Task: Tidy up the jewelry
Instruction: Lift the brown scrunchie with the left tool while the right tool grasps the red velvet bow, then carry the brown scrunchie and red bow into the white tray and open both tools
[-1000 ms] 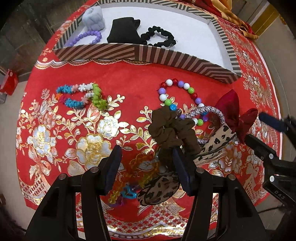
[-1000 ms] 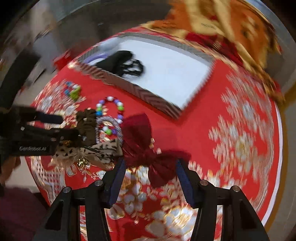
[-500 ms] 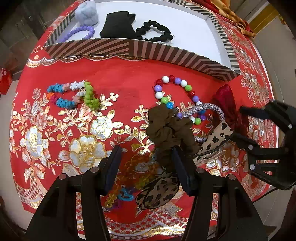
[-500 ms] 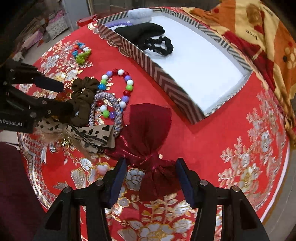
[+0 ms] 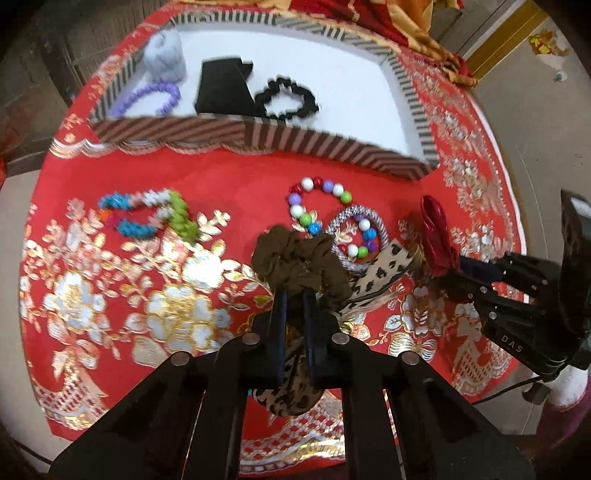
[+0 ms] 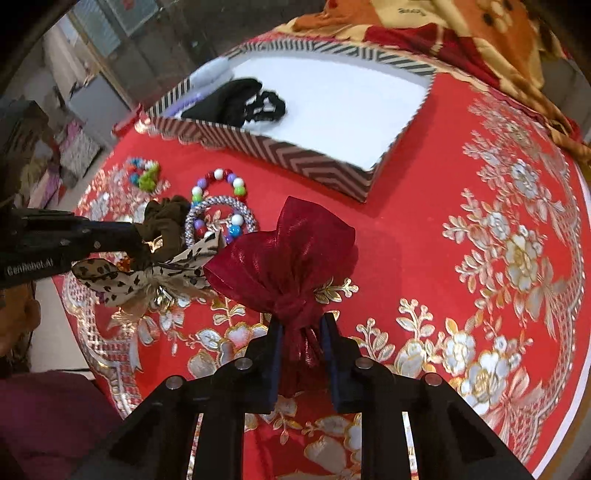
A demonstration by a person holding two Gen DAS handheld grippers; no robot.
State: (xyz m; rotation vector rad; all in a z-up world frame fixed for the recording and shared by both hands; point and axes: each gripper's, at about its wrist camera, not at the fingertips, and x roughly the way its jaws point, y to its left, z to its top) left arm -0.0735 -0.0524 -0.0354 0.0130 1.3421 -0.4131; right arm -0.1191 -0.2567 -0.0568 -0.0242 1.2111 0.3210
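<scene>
left wrist view: left gripper point(image 5: 293, 295) has just closed; its fingers point(image 5: 277, 314) stand nearly together and pinch the near edge of the olive-brown scrunchie point(image 5: 295, 258). a leopard-print bow point(image 5: 384, 267) lies partly under the scrunchie, one lobe to its right, another lobe showing below the fingers. just beyond the scrunchie, a silver woven bangle point(image 5: 356, 236) overlaps a multicolour bead bracelet point(image 5: 317, 206). further left, well apart, a spiky bracelet in blue, white and green point(image 5: 147, 216) lies on the red embroidered cloth point(image 5: 221, 177) covering the worktop. at the far side sits a striped-rim tray point(image 5: 258, 133) with a white floor, holding a grey knitted piece point(image 5: 164, 57), a purple bead bracelet point(image 5: 149, 98), a black folded fabric item point(image 5: 221, 86) and a black scrunchie point(image 5: 286, 98).

right wrist view: right gripper point(image 6: 301, 325) has just been closing; its fingers point(image 6: 275, 343) press on the knotted middle of the dark red organza bow point(image 6: 284, 254), one lobe spreading beyond the tips, the other bunched between the fingers. the bow touches the leopard-print bow to its left. the left gripper enters from the left edge, on the scrunchie. a patterned orange blanket point(image 6: 480, 29) lies beyond the tray.
</scene>
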